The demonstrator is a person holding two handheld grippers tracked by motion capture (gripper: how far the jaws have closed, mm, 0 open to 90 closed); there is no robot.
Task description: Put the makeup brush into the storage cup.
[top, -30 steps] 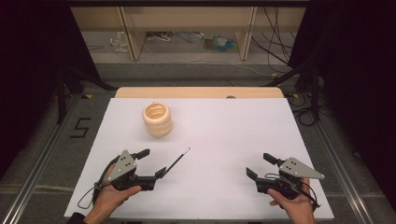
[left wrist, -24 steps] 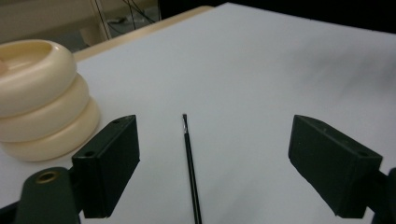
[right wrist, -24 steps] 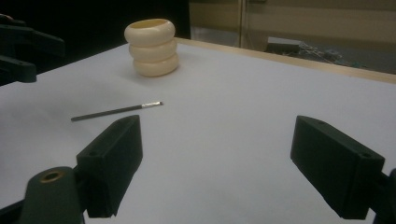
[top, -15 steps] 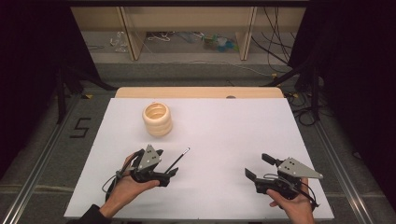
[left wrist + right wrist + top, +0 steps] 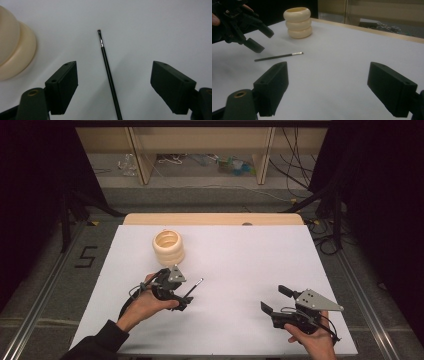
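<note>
A thin black brush (image 5: 195, 287) with a metal-banded tip lies flat on the white table sheet (image 5: 250, 255). My left gripper (image 5: 177, 292) hovers tilted down over the brush's handle end, open. In the left gripper view the brush (image 5: 106, 62) runs up between the two spread jaws of the left gripper (image 5: 113, 67), touching neither. A cream ribbed cup (image 5: 168, 247) stands upright behind the left hand, and its side (image 5: 12, 50) is at the left of that view. My right gripper (image 5: 275, 299) rests open and empty at the front right. From the right gripper (image 5: 327, 72) I see the brush (image 5: 278, 56), cup (image 5: 298, 22) and left gripper (image 5: 260, 37).
The sheet's wooden far edge (image 5: 215, 218) borders a grey floor with cables (image 5: 300, 185) and shelf legs (image 5: 142, 165). Metal rails (image 5: 45, 310) run along both sides of the table. Bare white sheet lies between the two grippers.
The left hand moved forward and right, and turned its gripper down over the brush's handle end. The brush, cup and right gripper stayed where they were.
</note>
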